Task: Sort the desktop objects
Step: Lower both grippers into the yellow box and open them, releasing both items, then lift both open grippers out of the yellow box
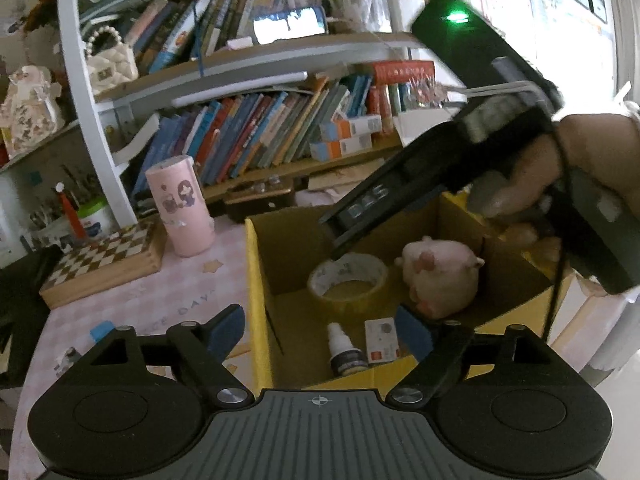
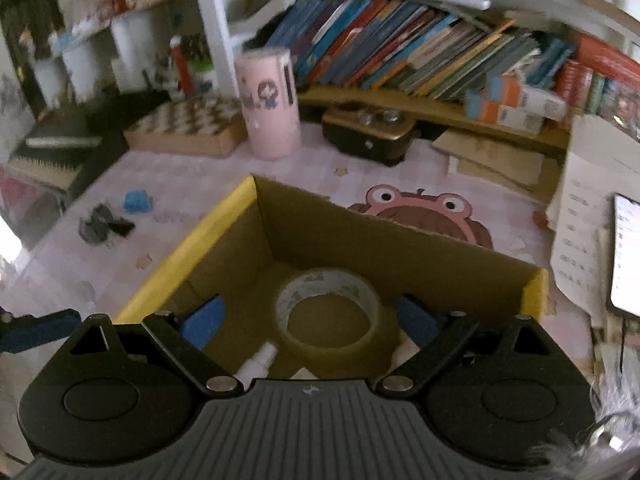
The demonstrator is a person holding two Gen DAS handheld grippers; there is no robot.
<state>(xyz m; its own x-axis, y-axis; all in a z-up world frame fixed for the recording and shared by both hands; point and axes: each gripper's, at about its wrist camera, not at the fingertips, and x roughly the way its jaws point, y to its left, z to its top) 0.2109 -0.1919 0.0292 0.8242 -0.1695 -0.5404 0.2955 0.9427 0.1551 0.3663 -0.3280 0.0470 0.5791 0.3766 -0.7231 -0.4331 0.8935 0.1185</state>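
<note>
A yellow-edged cardboard box [image 1: 254, 280] [image 2: 536, 292] stands on the pink desk. Inside lie a roll of tape [image 1: 348, 280] [image 2: 328, 312], a pink plush toy [image 1: 440, 276], a small white spray bottle [image 1: 346, 354] [image 2: 258, 360] and a small white and red carton [image 1: 382, 340]. My left gripper [image 1: 320, 330] hangs open above the box's near edge, nothing between its blue pads. My right gripper [image 2: 310, 318] is open above the tape roll, its pads clear of it. Left of the box, a blue block [image 2: 138, 201] and a dark crumpled object [image 2: 102, 226] lie on the desk.
A hand [image 1: 520, 184] holds the right gripper over the box's far side. Behind the box stand a pink cylinder [image 2: 270, 104], a chessboard box [image 2: 188, 128] and a dark gold-topped case [image 2: 368, 132]. Bookshelves line the back. Papers and a lit phone [image 2: 626, 256] lie right.
</note>
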